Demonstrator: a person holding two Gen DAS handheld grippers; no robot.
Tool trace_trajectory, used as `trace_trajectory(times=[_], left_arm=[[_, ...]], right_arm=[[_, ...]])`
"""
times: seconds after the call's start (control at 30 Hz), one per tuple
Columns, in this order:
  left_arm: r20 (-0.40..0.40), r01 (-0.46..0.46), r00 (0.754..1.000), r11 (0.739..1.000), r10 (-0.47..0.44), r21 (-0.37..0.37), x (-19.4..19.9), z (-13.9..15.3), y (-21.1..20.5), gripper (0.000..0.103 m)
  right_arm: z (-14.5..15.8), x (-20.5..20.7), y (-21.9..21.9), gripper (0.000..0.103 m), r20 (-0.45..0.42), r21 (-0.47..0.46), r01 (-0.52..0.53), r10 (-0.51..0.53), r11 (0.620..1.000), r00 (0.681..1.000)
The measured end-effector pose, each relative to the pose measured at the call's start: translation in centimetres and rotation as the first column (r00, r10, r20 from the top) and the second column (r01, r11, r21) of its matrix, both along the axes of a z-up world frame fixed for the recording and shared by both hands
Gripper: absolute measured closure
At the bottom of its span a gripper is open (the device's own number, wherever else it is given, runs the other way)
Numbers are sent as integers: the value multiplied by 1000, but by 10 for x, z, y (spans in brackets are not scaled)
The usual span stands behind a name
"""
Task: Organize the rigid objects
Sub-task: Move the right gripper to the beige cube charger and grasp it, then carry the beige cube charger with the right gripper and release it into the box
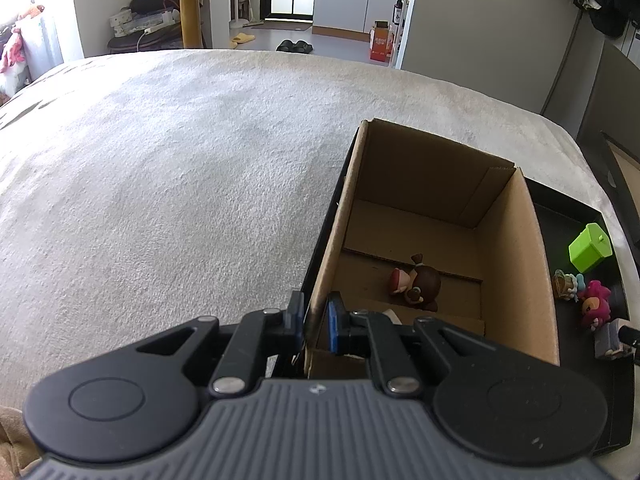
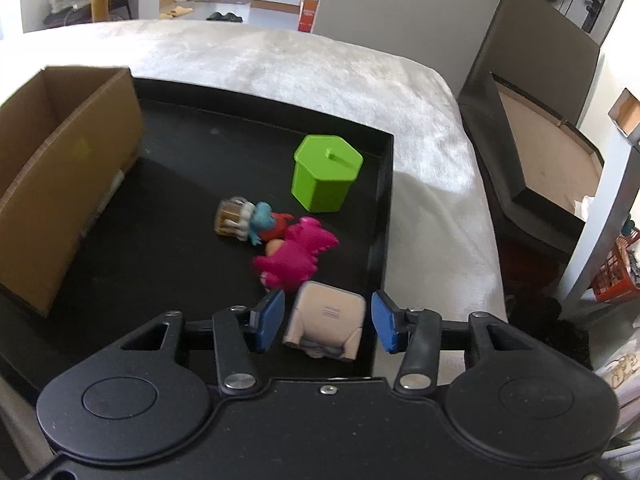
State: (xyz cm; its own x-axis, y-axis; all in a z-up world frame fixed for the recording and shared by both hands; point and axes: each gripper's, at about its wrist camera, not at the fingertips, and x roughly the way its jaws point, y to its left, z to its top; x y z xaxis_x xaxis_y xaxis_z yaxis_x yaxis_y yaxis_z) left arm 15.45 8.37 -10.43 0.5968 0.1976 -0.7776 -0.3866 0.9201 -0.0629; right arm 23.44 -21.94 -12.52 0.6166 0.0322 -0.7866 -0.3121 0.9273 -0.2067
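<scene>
Jaws first: my left gripper [image 1: 316,322] is pinched tight on the near-left wall of the cardboard box [image 1: 516,264], one blue pad outside, one inside. On my right gripper [image 2: 326,322] the pads stand apart either side of a pale beige figure [image 2: 326,320], a gap visible on both sides, nothing gripped.

From the right wrist camera, the pink toy [image 2: 294,254] lies just beyond the beige figure at 12 o'clock, touching a blue-and-red figure [image 2: 264,222] with a tan barrel-like end. At 1 o'clock stands the green hexagonal lidded pot [image 2: 326,174], upright. All of these sit on the black tray [image 2: 180,152]. The box fills the tray's 9 to 10 o'clock side; inside it lies a brown-haired doll [image 1: 418,282] on its side.

The beige figure is close to the tray's right rim; beyond it is the white fleecy cover [image 2: 320,68]. Bare tray floor lies between toys and box
</scene>
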Motion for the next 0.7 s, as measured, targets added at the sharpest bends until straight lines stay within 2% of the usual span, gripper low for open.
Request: trace_trajectory(times=[0.23,0.7], left_arm=[[-1,0,1000,1000,0,1,0,0,0,92],[0,3,1000,1000,-3,2,-1,-2,2,92]], right_arm=[[-20,4,-5,58,-49,20,24,-23,999,999],[-13,-21,16,59,-100,75,-64,71,995,992]])
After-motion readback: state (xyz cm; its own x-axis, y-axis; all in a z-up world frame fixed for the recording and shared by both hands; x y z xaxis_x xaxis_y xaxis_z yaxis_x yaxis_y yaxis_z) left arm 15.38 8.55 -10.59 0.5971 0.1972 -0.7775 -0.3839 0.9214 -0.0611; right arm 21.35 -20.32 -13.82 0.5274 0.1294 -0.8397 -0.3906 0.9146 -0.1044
